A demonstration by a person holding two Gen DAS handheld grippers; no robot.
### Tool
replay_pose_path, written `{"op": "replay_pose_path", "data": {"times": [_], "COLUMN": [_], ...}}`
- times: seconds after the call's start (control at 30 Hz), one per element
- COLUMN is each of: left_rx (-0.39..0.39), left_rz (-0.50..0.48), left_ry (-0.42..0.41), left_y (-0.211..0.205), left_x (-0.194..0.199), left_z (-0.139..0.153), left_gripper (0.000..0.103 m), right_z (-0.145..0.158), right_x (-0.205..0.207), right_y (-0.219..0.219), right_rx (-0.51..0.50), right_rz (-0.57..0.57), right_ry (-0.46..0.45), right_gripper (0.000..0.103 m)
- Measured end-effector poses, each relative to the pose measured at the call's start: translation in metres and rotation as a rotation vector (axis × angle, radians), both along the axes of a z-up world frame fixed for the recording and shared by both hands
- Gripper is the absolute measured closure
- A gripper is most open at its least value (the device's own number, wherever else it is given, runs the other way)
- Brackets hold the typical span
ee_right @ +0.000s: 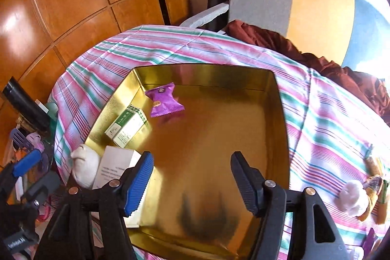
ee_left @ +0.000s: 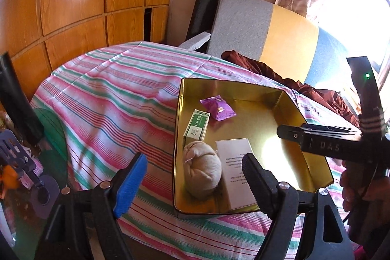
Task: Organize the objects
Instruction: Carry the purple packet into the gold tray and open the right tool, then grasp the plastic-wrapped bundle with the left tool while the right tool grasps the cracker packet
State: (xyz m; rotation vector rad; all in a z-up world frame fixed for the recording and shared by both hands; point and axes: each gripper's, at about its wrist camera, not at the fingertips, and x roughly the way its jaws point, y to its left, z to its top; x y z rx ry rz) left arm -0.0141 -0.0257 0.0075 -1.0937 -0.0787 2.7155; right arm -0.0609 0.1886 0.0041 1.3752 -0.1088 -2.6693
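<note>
The gold tin (ee_right: 280,113) on the striped desk (ee_right: 329,138) already held a purple packet (ee_right: 164,101), green box (ee_right: 126,126), cloth pouch (ee_left: 203,167) and white box (ee_left: 236,172). Both the left claw (ee_left: 195,177) and right claw (ee_right: 192,182) gaped empty; a few items (ee_right: 360,196) at the desk's right edge likely remained.

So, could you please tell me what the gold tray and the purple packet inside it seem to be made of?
Gold rectangular tray: probably thin sheet metal, glossy; its walls mirror the contents. Purple packet: likely plastic or foil film, shiny, with crimped, serrated ends.
</note>
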Motion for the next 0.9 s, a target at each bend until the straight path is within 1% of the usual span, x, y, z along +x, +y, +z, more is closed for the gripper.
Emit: {"op": "replay_pose_path", "data": {"times": [0.2, 0.4, 0.47, 0.7, 0.8, 0.9], "left_rx": [-0.017, -0.029, -0.026, -0.022, -0.029, -0.041], "left_rz": [-0.030, -0.080, -0.099, -0.214, -0.274, -0.337], "left_ry": [0.022, 0.033, 0.032, 0.016, 0.023, 0.024], "left_y": [0.014, 0.035, 0.043, 0.081, 0.102, 0.127], "left_x": [0.006, 0.011, 0.013, 0.015, 0.019, 0.022], "left_z": [0.008, 0.012, 0.013, 0.014, 0.015, 0.017], "left_gripper": [0.020, 0.019, 0.019, 0.019, 0.019, 0.019], "right_z": [0.006, 0.006, 0.006, 0.008, 0.010, 0.013], "right_x": [0.027, 0.054, 0.063, 0.104, 0.126, 0.146], "right_y": [0.023, 0.066, 0.084, 0.166, 0.211, 0.260], "right_rx": [0.038, 0.035, 0.036, 0.067, 0.077, 0.055], "right_rz": [-0.043, -0.126, -0.167, -0.348, -0.457, -0.582], "right_ry": [0.036, 0.039, 0.038, 0.017, 0.009, 0.011], "right_gripper": [0.036, 0.035, 0.027, 0.026, 0.025, 0.022]}}
